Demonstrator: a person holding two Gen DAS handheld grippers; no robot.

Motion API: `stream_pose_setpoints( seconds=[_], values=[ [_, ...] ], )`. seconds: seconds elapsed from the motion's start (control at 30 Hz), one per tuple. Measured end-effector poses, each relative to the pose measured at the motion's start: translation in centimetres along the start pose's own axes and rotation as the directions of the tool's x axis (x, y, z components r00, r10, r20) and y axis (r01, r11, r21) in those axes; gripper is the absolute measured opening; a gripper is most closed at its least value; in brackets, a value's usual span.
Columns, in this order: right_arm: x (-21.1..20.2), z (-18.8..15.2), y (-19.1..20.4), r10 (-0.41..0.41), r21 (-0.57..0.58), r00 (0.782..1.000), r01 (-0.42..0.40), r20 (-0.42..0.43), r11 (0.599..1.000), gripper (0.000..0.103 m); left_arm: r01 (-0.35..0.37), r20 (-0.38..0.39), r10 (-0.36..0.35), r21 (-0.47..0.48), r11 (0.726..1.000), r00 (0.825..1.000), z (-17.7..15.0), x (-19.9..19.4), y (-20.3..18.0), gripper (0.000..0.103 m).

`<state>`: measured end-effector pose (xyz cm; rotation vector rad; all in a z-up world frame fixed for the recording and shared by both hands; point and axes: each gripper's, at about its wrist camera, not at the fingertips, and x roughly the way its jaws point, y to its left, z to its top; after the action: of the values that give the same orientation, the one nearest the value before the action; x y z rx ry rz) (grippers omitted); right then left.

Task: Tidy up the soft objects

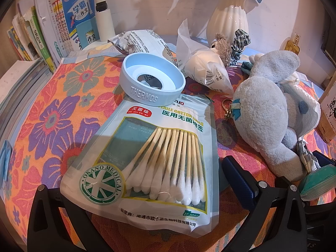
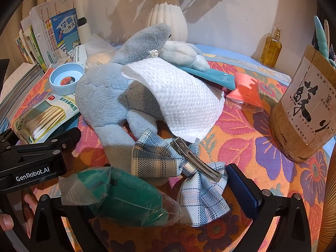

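Left gripper (image 1: 145, 197): fingers spread wide, pouch of cotton swabs (image 1: 151, 157) lying loose between them on the floral cloth (image 1: 63, 109) covering the table, a pale blue Thermos ring (image 1: 152, 79) resting on its far end. Right gripper (image 2: 151, 195): fingers likewise apart, clamping nothing, with a bagged green lump (image 2: 124, 195) and a plaid bow clip (image 2: 180, 168) between them. Just beyond, toward the table's middle, a grey plush toy (image 2: 109, 96) on its side, white waffle cloth (image 2: 182, 96) draped over it.

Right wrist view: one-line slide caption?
Open right gripper over a bagged green item and plaid bow clip, with a grey plush toy under a white cloth.
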<state>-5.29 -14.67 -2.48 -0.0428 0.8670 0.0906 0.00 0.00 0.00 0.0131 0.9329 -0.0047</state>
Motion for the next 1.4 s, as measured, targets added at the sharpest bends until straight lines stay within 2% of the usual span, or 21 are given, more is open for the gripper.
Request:
stream_pose_setpoints(
  seconds=[1.4],
  values=[
    [0.04, 0.00, -0.01, -0.001, 0.000, 1.000, 0.001, -0.007, 1.000, 0.103, 0.010, -0.005, -0.010, 0.010, 1.000, 1.000, 0.25, 0.13, -0.08, 0.103]
  ],
)
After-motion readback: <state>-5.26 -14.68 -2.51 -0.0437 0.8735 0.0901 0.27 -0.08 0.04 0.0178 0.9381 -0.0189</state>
